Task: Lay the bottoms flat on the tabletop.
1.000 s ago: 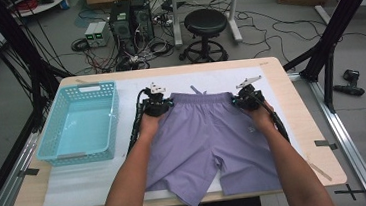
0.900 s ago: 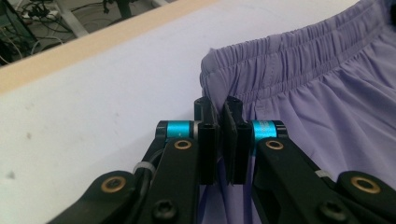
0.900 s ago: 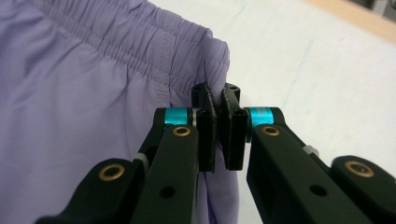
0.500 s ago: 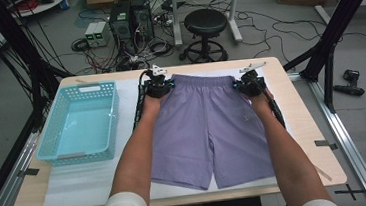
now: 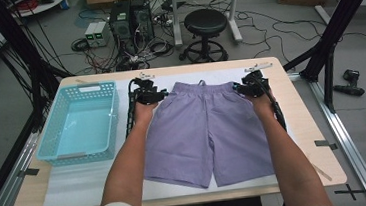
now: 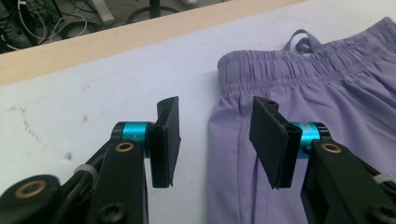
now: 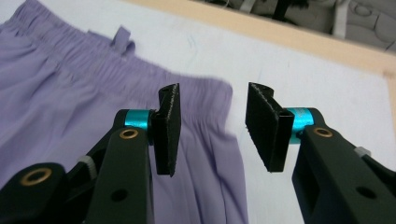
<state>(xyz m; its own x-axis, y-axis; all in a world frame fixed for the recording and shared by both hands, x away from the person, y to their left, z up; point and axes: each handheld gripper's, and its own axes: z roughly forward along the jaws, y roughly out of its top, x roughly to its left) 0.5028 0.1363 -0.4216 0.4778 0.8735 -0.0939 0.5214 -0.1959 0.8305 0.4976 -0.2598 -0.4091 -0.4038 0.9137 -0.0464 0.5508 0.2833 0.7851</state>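
High view: both tongs (image 5: 162,94) (image 5: 240,88), just opened, flank the flat shorts' (image 5: 206,131) waistband corners.

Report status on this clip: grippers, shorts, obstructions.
Left gripper and right gripper jaws just opened, nothing clamped. Purple shorts flat on the mat, waistband far side. Blue basket off left, clear.

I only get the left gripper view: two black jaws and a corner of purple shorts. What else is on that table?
Observer: A light blue basket stands left of the shorts, with nothing in it.
Operator: And the other hand?
Observer: The right gripper is at the opposite waistband corner. Its jaws have just been opening, and nothing is pinched between them.
Operator: Are the shorts spread out?
Observer: Yes, flat on a white sheet, legs toward the person.
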